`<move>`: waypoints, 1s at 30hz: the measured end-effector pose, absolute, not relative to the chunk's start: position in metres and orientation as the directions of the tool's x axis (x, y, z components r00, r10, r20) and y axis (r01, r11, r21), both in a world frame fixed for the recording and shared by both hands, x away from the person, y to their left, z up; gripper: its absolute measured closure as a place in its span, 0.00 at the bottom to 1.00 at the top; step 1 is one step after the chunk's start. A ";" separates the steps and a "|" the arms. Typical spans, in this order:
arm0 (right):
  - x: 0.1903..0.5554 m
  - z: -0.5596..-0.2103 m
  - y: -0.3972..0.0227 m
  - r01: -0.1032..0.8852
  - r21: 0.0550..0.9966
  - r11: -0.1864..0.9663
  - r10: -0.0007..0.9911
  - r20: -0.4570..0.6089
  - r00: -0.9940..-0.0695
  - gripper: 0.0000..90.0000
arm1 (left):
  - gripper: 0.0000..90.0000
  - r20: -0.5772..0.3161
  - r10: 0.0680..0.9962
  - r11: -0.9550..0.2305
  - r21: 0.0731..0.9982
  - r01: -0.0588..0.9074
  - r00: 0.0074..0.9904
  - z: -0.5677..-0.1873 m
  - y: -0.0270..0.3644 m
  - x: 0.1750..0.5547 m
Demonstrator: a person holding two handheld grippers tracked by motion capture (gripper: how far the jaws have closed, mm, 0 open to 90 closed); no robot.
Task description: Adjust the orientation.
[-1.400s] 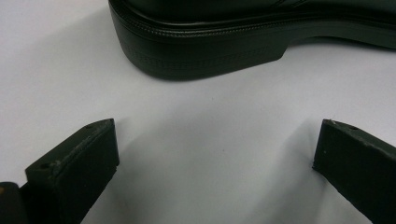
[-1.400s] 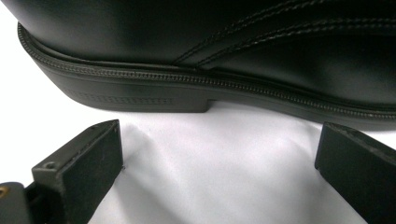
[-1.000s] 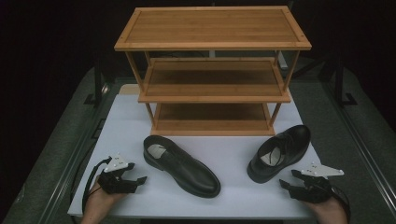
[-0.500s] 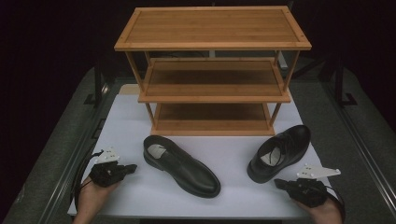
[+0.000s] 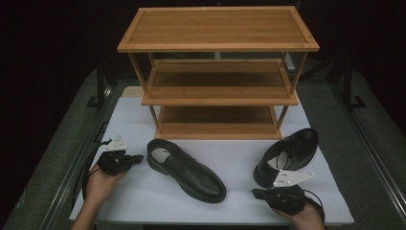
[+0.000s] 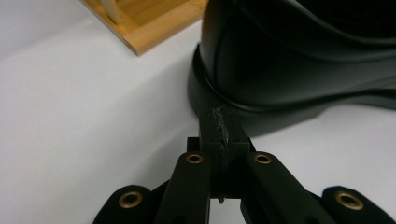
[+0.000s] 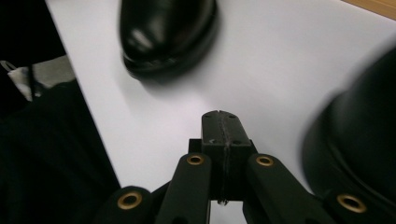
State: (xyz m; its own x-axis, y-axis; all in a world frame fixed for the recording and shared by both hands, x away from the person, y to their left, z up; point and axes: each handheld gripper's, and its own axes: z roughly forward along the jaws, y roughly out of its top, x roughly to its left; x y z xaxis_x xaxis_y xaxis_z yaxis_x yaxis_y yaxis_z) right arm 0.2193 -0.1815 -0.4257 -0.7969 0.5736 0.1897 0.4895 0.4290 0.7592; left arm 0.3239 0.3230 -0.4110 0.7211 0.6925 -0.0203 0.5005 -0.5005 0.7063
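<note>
Since a second ago: both pairs of jaws gone from apart to pressed together, nothing between them. Left gripper (image 5: 136, 158) shifted up the mat toward heel of left shoe (image 5: 186, 169); right gripper (image 5: 257, 193) moved inward along the near edge, below right shoe (image 5: 287, 155). Shoes and rack unmoved.

Both grippers clenched on nothing, pads meeting flat in each gripper view (image 6: 219, 126) (image 7: 222, 122).

Left shoe: black, glossy, slip-on, pale insole, lying diagonally mid-mat, toe toward near edge. Heel just beyond closed left tips, apart (image 6: 299, 60).

Right shoe: black, lace-up, standing on the mat's right side, toe pointing away.

Behind: three-tier wooden rack (image 5: 218, 28) on white mat (image 5: 134, 191); shelves bare. Grey table (image 5: 48, 158) around.
</note>
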 end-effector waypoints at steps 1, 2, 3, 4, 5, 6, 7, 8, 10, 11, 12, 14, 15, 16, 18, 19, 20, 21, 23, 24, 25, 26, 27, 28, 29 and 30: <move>0.220 -0.425 -0.177 0.484 0.762 0.430 0.563 0.192 -0.804 1.00 | 1.00 -0.019 0.692 -0.499 0.710 0.497 0.721 -0.410 0.322 0.327; 0.220 -0.425 -0.173 0.480 0.764 0.431 0.555 0.195 -0.809 1.00 | 1.00 -0.014 0.691 -0.501 0.710 0.494 0.722 -0.409 0.322 0.330; 0.221 -0.424 -0.168 0.477 0.766 0.432 0.545 0.199 -0.814 1.00 | 1.00 -0.009 0.691 -0.503 0.711 0.490 0.723 -0.409 0.321 0.333; 0.221 -0.424 -0.168 0.477 0.766 0.432 0.545 0.199 -0.814 1.00 | 1.00 -0.009 0.691 -0.503 0.711 0.490 0.723 -0.409 0.321 0.333; 0.222 -0.423 -0.157 0.465 0.768 0.440 0.524 0.201 -0.827 1.00 | 1.00 0.000 0.691 -0.505 0.715 0.483 0.723 -0.408 0.320 0.340; 0.222 -0.423 -0.157 0.465 0.768 0.440 0.524 0.201 -0.827 1.00 | 1.00 0.000 0.691 -0.505 0.715 0.483 0.723 -0.408 0.320 0.340; 0.223 -0.423 -0.147 0.457 0.771 0.445 0.505 0.206 -0.838 1.00 | 1.00 0.002 0.687 -0.507 0.717 0.478 0.726 -0.408 0.318 0.349; 0.223 -0.423 -0.147 0.457 0.771 0.445 0.505 0.206 -0.838 1.00 | 1.00 0.002 0.687 -0.507 0.717 0.478 0.726 -0.408 0.318 0.349; 0.224 -0.422 -0.137 0.447 0.773 0.451 0.487 0.206 -0.849 1.00 | 1.00 -0.001 0.683 -0.506 0.720 0.474 0.731 -0.409 0.315 0.356; 0.225 -0.422 -0.128 0.435 0.775 0.459 0.466 0.207 -0.860 1.00 | 1.00 -0.002 0.676 -0.509 0.722 0.469 0.737 -0.411 0.311 0.363; 0.226 -0.422 -0.125 0.432 0.775 0.461 0.459 0.208 -0.864 1.00 | 1.00 -0.001 0.674 -0.509 0.724 0.465 0.739 -0.411 0.310 0.364; 0.226 -0.422 -0.122 0.428 0.775 0.465 0.452 0.208 -0.867 1.00 | 1.00 -0.003 0.665 -0.514 0.724 0.460 0.747 -0.411 0.307 0.368; 0.226 -0.423 -0.111 0.421 0.773 0.474 0.430 0.214 -0.877 1.00 | 1.00 0.002 0.655 -0.518 0.730 0.447 0.756 -0.412 0.304 0.372; 0.226 -0.423 -0.108 0.416 0.774 0.477 0.421 0.215 -0.881 1.00 | 1.00 0.002 0.655 -0.518 0.730 0.447 0.756 -0.412 0.304 0.372; 0.226 -0.424 -0.099 0.405 0.775 0.484 0.402 0.214 -0.890 1.00 | 1.00 -0.007 0.653 -0.515 0.730 0.450 0.758 -0.416 0.303 0.376; 0.226 -0.424 -0.095 0.401 0.776 0.487 0.393 0.216 -0.894 1.00 | 1.00 -0.015 0.649 -0.514 0.728 0.453 0.761 -0.421 0.302 0.379; 0.226 -0.424 -0.095 0.401 0.776 0.487 0.393 0.216 -0.894 1.00 | 1.00 -0.015 0.649 -0.514 0.728 0.453 0.761 -0.421 0.302 0.379; 0.226 -0.425 -0.086 0.394 0.777 0.491 0.376 0.219 -0.901 1.00 | 1.00 -0.027 0.647 -0.506 0.732 0.456 0.762 -0.424 0.302 0.381; 0.226 -0.427 -0.078 0.385 0.780 0.494 0.356 0.223 -0.907 1.00 | 1.00 -0.046 0.645 -0.487 0.745 0.456 0.763 -0.427 0.301 0.383; 0.225 -0.428 -0.074 0.382 0.778 0.499 0.351 0.222 -0.910 1.00 | 1.00 -0.049 0.642 -0.484 0.748 0.454 0.765 -0.427 0.301 0.384; 0.225 -0.429 -0.071 0.378 0.778 0.501 0.342 0.223 -0.913 1.00 | 1.00 -0.049 0.642 -0.484 0.748 0.454 0.765 -0.427 0.301 0.384; 0.225 -0.430 -0.068 0.373 0.777 0.507 0.338 0.219 -0.915 1.00 | 1.00 -0.059 0.640 -0.475 0.753 0.455 0.766 -0.428 0.301 0.386; 0.225 -0.430 -0.068 0.373 0.777 0.507 0.338 0.219 -0.915 1.00 | 1.00 -0.059 0.640 -0.475 0.753 0.455 0.766 -0.428 0.301 0.386; 0.225 -0.431 -0.065 0.368 0.776 0.513 0.334 0.214 -0.918 1.00 | 1.00 -0.065 0.638 -0.472 0.754 0.457 0.767 -0.428 0.301 0.387; 0.224 -0.433 -0.064 0.363 0.773 0.520 0.333 0.209 -0.920 1.00 | 1.00 -0.072 0.636 -0.467 0.756 0.458 0.768 -0.429 0.302 0.387; 0.224 -0.434 -0.063 0.365 0.770 0.524 0.333 0.209 -0.919 1.00 | 1.00 -0.080 0.636 -0.462 0.758 0.461 0.768 -0.429 0.302 0.387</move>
State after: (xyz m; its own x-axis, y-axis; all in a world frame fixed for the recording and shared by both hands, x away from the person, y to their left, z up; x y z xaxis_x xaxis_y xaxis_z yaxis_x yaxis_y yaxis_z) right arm 0.2244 -0.0626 -0.4344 -0.9195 0.3332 0.2086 0.3645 0.5242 0.7696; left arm 0.3873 0.3023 -0.4290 0.7678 0.6357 -0.0797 0.4607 -0.4615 0.7581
